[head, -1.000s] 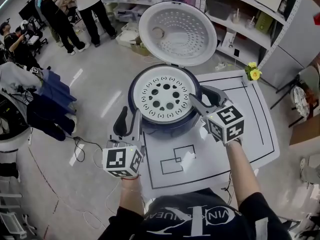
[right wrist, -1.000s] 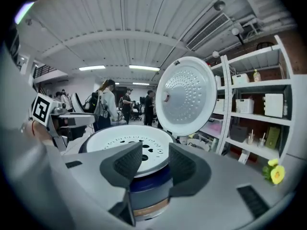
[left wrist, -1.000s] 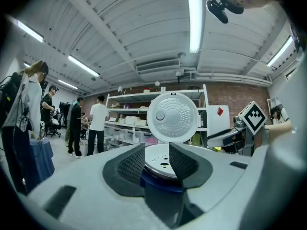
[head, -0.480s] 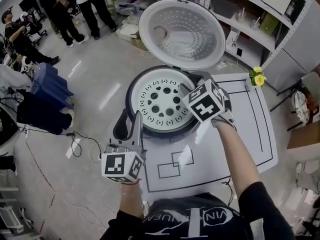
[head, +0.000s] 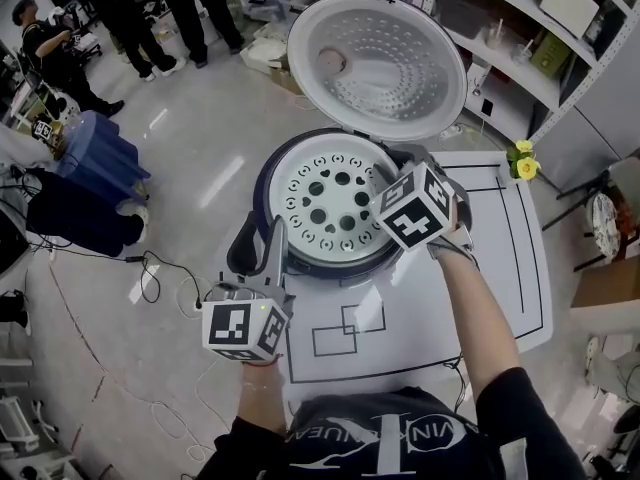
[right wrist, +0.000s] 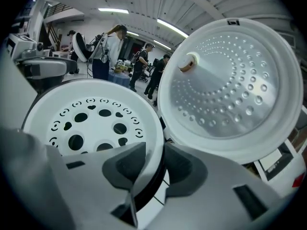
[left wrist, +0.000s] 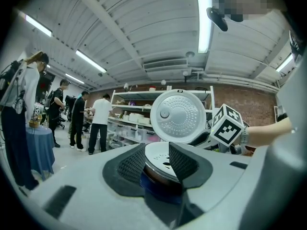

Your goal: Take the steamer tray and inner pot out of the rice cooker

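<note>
Grippers first: the left gripper [left wrist: 157, 158] is held level at the near left side of the rice cooker [head: 268, 183]. Its jaws are a fair way apart with nothing pinched, just the cooker's edge showing in the gap. Can't tell whether a jaw tip touches the body.

The right gripper [right wrist: 152, 166] is tipped down over the cooker's right rim and its jaws are closing. One pad is inside the steamer tray [head: 335, 203] and one outside, with the tray's white rim between them and a dark sliver showing by the outer pad.

The tray sits flat in the top of the cooker, holes up. The cooker stands at the far left corner of a white table [head: 450, 313] marked with black lines, and behind it the lid [head: 378, 63] stands wide open.

Further back there are yellow flowers [head: 525, 163] by the table's far right corner. Beyond those is metal shelving [head: 520, 38], and people [head: 150, 8] are standing off to the far left.
</note>
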{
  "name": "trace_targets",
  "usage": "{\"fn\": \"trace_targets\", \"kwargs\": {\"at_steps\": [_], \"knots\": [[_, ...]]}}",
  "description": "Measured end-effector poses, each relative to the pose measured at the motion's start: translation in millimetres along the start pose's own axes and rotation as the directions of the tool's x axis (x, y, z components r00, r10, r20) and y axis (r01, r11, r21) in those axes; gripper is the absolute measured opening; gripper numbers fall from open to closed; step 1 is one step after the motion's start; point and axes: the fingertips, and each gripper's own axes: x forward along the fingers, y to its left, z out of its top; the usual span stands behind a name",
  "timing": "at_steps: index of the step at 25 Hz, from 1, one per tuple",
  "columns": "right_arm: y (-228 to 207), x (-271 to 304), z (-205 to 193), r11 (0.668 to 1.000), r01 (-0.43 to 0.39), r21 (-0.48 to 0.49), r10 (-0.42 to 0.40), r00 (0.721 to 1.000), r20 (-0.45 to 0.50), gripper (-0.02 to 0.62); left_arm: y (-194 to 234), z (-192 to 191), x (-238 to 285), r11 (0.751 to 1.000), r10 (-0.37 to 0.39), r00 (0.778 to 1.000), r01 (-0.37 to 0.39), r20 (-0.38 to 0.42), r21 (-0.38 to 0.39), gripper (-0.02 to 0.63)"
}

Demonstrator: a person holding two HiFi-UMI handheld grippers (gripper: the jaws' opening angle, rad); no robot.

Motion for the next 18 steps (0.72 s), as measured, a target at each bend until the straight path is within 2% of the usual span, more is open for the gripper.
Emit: {"fn": "trace_targets", "kwargs": {"at_steps": [5,7,9,14,18], "knots": [[-7,-14,20,0.998,0.055,-0.039,-0.05,0.992,0.115,0.1,0,0,-2,0.999,0.002,1.0,-0.002,-0.007,-0.033,0.129],[-11,-24,29,0.997,0.076,-0.02,-0.071,0.981,0.179,0.092,0,-2,-1,0.999,-0.002,1.0,0.001,-0.022,-0.047,0.156],[-15,-34,36,0.996,0.09,0.018,-0.092,0.965,0.246,0.08,2,-5,0,0.999,-0.007,0.999,0.005,-0.038,-0.054,0.184],[-15,-56,46,0.989,0.101,0.106,-0.134,0.918,0.372,0.069,8,-8,-2,0.999,-0.019,0.998,0.017,-0.055,-0.037,0.19],[-16,-76,53,0.982,0.111,0.155,-0.172,0.867,0.468,0.06,4,-7,3,0.998,-0.063,0.996,0.062,-0.063,-0.018,0.19]]}}
